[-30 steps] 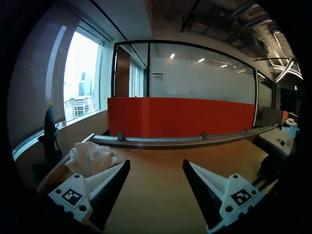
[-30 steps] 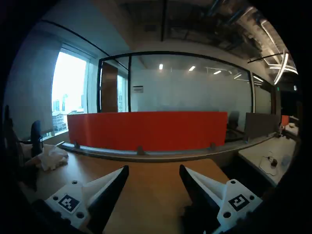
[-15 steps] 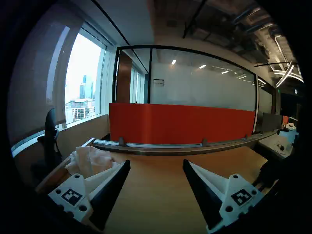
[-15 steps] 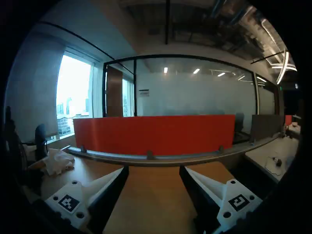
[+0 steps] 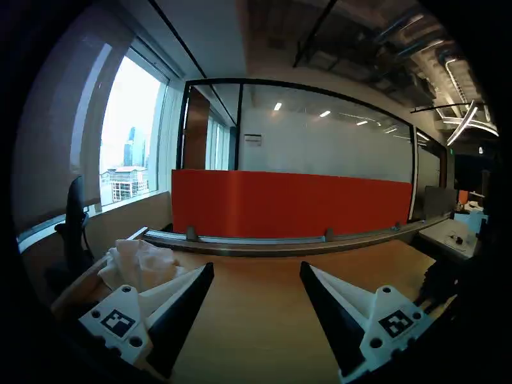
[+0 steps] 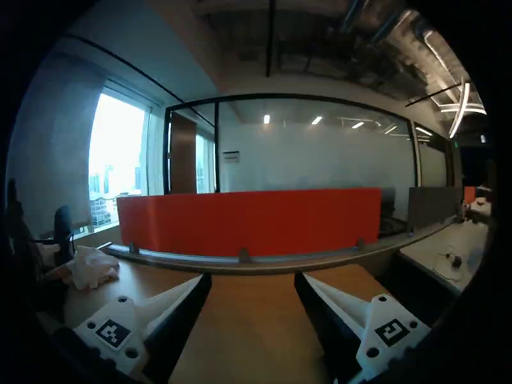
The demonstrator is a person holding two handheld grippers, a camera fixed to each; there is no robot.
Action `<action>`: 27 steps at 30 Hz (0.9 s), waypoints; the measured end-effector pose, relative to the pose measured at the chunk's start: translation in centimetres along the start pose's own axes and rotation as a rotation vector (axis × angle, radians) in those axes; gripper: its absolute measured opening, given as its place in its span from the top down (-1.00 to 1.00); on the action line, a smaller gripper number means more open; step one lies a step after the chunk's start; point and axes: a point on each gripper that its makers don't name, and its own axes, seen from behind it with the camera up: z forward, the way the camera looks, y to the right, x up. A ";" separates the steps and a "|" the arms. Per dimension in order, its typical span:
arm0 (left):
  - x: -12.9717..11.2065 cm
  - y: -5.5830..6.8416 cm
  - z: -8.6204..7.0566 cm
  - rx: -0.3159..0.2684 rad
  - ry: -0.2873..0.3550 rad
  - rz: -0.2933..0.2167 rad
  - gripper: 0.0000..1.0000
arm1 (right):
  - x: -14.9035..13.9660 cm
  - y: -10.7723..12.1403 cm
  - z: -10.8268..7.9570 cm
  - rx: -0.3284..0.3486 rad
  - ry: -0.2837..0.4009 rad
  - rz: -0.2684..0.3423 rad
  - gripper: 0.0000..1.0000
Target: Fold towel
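Right tongs (image 6: 253,276) dipped closer to desk (image 6: 253,333), tipped upward

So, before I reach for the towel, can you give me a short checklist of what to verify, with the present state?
1. The crumpled pale cloth towel is on the wooden desk, at its left end: ok.
2. The left gripper has its fingers open and empty: ok.
3. The right gripper has its fingers open and empty: ok.
4. Towel spread flat for folding: not ok, it is bunched up.
5. Towel corners found: cannot tell.
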 end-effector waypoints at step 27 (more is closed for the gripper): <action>-11.5 -2.2 0.8 0.047 0.025 0.061 -1.00 | -4.6 -2.6 0.0 -0.002 -0.007 -0.053 -1.00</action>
